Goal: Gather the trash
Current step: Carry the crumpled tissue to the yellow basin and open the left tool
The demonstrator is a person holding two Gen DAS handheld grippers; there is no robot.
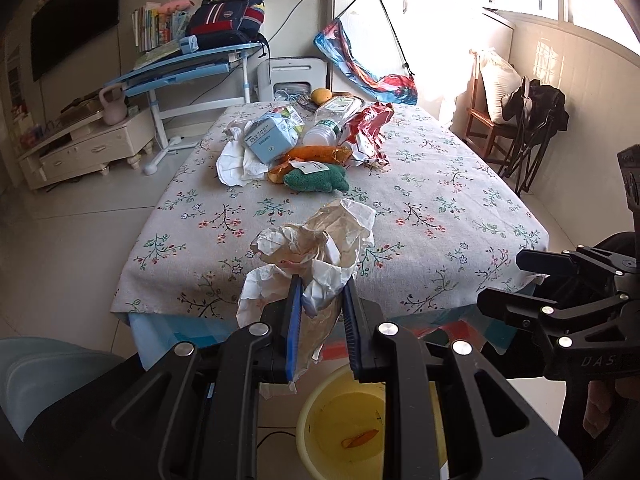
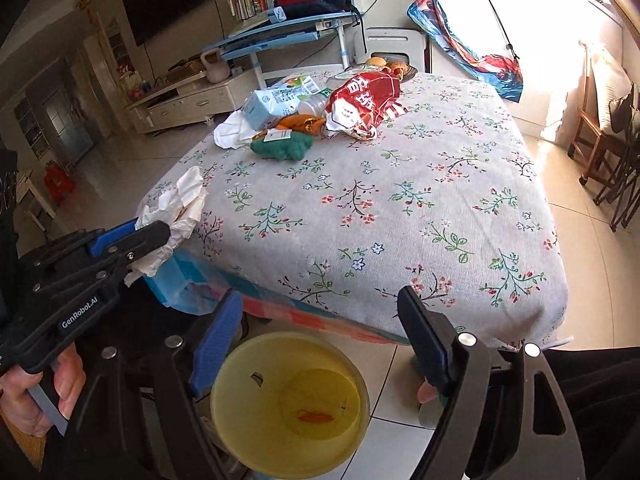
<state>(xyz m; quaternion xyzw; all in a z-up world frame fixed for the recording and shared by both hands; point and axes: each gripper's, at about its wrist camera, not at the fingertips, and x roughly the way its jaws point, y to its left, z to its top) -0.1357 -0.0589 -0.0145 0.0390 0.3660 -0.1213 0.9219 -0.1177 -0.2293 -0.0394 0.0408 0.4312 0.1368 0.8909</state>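
Note:
My left gripper [image 1: 320,292] is shut on a crumpled white and brown paper wrapper [image 1: 316,240], held in the air over the table's near edge, above a yellow bin [image 1: 320,408] on the floor. The wrapper also shows in the right wrist view [image 2: 180,204]. My right gripper [image 2: 320,304] is open and empty, hovering over the yellow bin [image 2: 232,392]. A small orange scrap [image 2: 314,416] lies in the bin. More trash sits at the table's far end: a blue carton [image 1: 270,140], a plastic bottle [image 1: 332,116], a red snack bag [image 1: 368,128], white tissue [image 1: 232,164], an orange wrapper [image 1: 316,154].
A green plush toy [image 1: 316,180] lies by the trash pile. The table has a floral cloth [image 2: 400,208]. A fruit plate [image 1: 320,96] stands at the far edge. A blue desk [image 1: 180,68] and a TV cabinet [image 1: 80,148] stand left, a chair [image 1: 520,120] right.

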